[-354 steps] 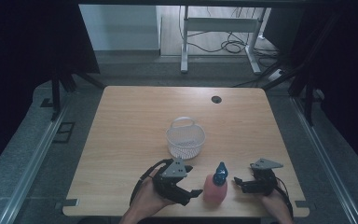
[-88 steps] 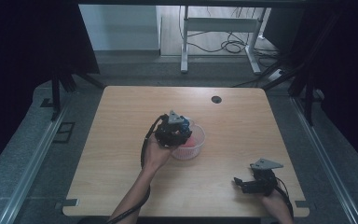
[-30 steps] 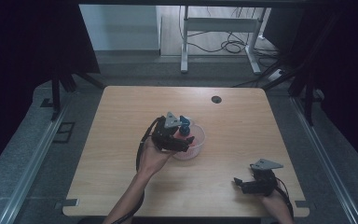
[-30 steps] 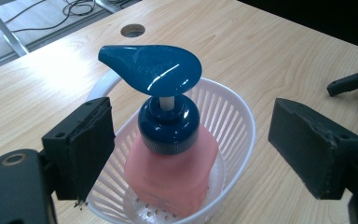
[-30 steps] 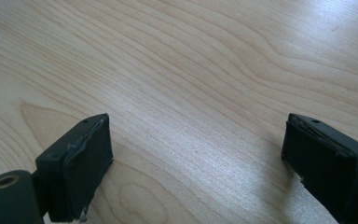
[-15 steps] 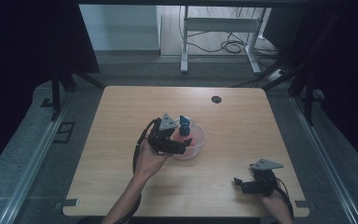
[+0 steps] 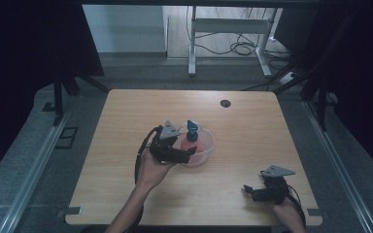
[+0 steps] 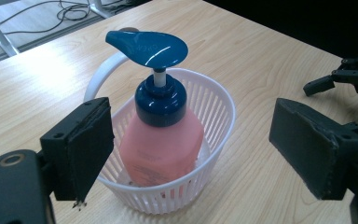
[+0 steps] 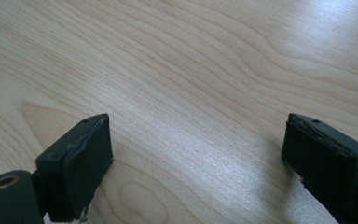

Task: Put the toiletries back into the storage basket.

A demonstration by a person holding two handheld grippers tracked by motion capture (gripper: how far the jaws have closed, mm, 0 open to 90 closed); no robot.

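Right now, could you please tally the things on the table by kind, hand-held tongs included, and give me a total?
Pump bottles, pink with a blue pump: 1
White slatted baskets: 1
Hand-held tongs: 2, left tongs open beside the basket, right tongs open near the table's front edge
Total: 4

1. The tabletop (image 7: 126, 194) is pale wood with a visible grain.
2. A white slatted basket (image 8: 214, 121) stands on it, just ahead of the left claw (image 8: 191, 154), between its wide-apart jaws.
3. The right claw (image 7: 257, 190) rests low near the tabletop's near edge, well apart from the basket.
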